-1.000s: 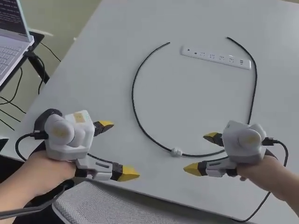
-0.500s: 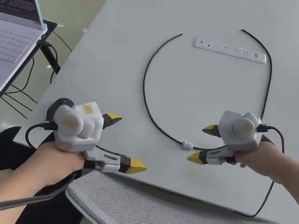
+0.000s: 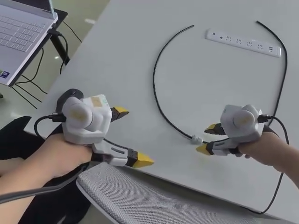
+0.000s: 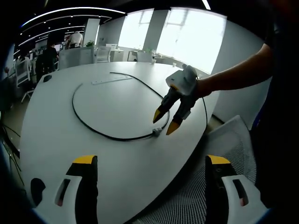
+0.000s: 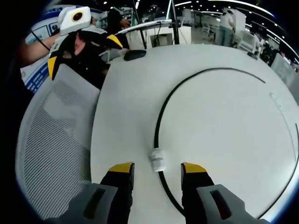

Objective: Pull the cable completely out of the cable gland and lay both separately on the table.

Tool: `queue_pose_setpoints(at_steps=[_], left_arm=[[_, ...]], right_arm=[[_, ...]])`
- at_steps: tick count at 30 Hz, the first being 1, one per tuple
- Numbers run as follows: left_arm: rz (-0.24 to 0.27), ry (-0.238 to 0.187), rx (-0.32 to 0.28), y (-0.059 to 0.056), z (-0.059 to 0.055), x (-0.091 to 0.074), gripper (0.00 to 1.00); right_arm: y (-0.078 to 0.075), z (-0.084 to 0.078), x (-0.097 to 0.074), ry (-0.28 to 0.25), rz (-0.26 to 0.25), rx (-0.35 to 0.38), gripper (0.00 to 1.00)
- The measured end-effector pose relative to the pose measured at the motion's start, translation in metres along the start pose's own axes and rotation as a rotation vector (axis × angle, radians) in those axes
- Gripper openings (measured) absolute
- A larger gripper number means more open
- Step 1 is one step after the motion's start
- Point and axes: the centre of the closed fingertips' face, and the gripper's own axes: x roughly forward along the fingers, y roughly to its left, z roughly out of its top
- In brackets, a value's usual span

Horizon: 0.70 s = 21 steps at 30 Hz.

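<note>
Near the table's front edge, my right gripper (image 3: 208,138) stood with its yellow-tipped jaws apart, one tip on either side of the small white plastic cable gland (image 3: 197,139), which sat threaded on the thin black round cable (image 3: 156,93). Whether the tips touched the gland I could not tell. The cable swept in a wide arc over the smooth matte white tabletop (image 3: 117,56), with bare surface inside the arc and to its left. My left gripper (image 3: 133,136) hung at the front edge, well apart from the gland, jaws spread wide and holding nothing. A long flat white power strip (image 3: 244,43) lay far back, near the cable's two ends. A grey mesh chair back (image 3: 140,196) bordered the front edge; a silver laptop (image 3: 23,32) stood beyond the left side.
</note>
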Motion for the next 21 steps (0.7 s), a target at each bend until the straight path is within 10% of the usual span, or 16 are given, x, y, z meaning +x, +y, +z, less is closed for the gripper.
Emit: queue_pose_setpoints(at_steps=[21], left_arm=[[-0.001, 0.0, -0.01, 0.0061, -0.0042, -0.0018, 0.95]], right_arm=[[-0.0011, -0.0024, 0.01, 0.03, 0.038, -0.013, 0.09]])
